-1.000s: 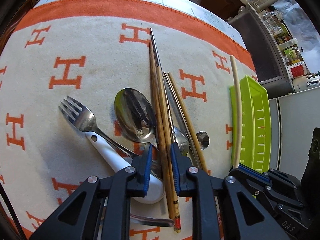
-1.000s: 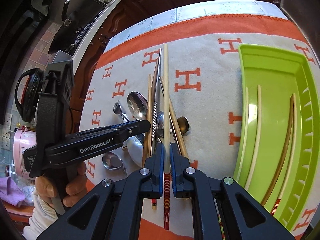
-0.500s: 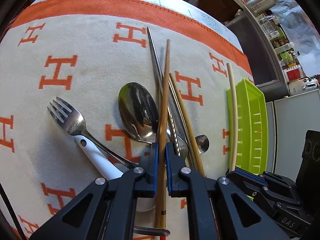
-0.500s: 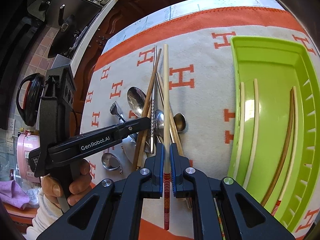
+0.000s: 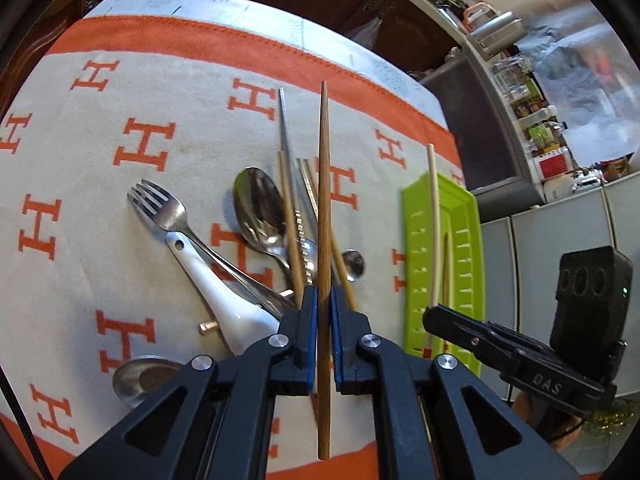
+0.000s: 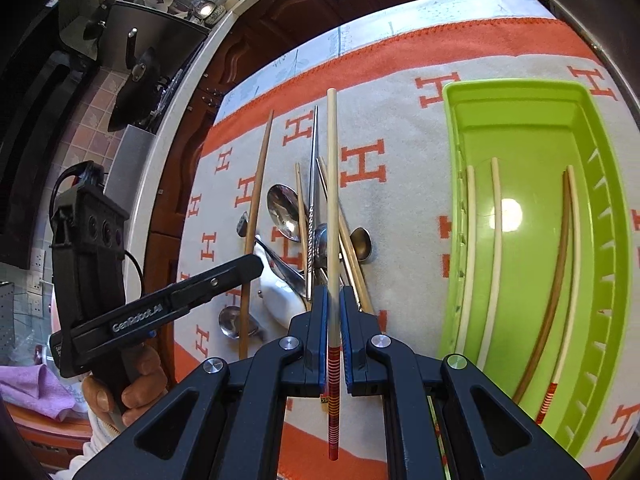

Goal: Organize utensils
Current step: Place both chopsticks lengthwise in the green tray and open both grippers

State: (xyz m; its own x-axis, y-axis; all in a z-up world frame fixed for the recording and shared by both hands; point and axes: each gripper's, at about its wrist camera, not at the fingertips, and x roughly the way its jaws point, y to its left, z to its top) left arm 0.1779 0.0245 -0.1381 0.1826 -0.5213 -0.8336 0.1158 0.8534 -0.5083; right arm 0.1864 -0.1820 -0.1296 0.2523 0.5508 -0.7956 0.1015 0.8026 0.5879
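My left gripper (image 5: pixel 324 300) is shut on a brown wooden chopstick (image 5: pixel 324 184) and holds it above the utensil pile; the chopstick also shows in the right wrist view (image 6: pixel 256 208). My right gripper (image 6: pixel 333 300) is shut on a pale chopstick with a red striped end (image 6: pixel 332 200), also above the pile and left of the green tray (image 6: pixel 532 128). The pile on the cloth holds a fork (image 5: pixel 160 208), a steel spoon (image 5: pixel 258 208), a white ceramic spoon (image 5: pixel 224 300), metal chopsticks (image 5: pixel 286 136) and more wooden ones. Several chopsticks lie in the tray.
The orange-and-cream H-patterned cloth (image 5: pixel 120 100) covers the table. A small spoon (image 5: pixel 356 264) lies right of the pile, another spoon bowl (image 5: pixel 140 380) at the near left. The green tray (image 5: pixel 468 216) sits at the cloth's right edge. Kitchen counters and appliances stand beyond.
My left gripper shut on a brown chopstick and lifted it clear of the pile. My right gripper kept hold of its pale chopstick and shifted slightly.
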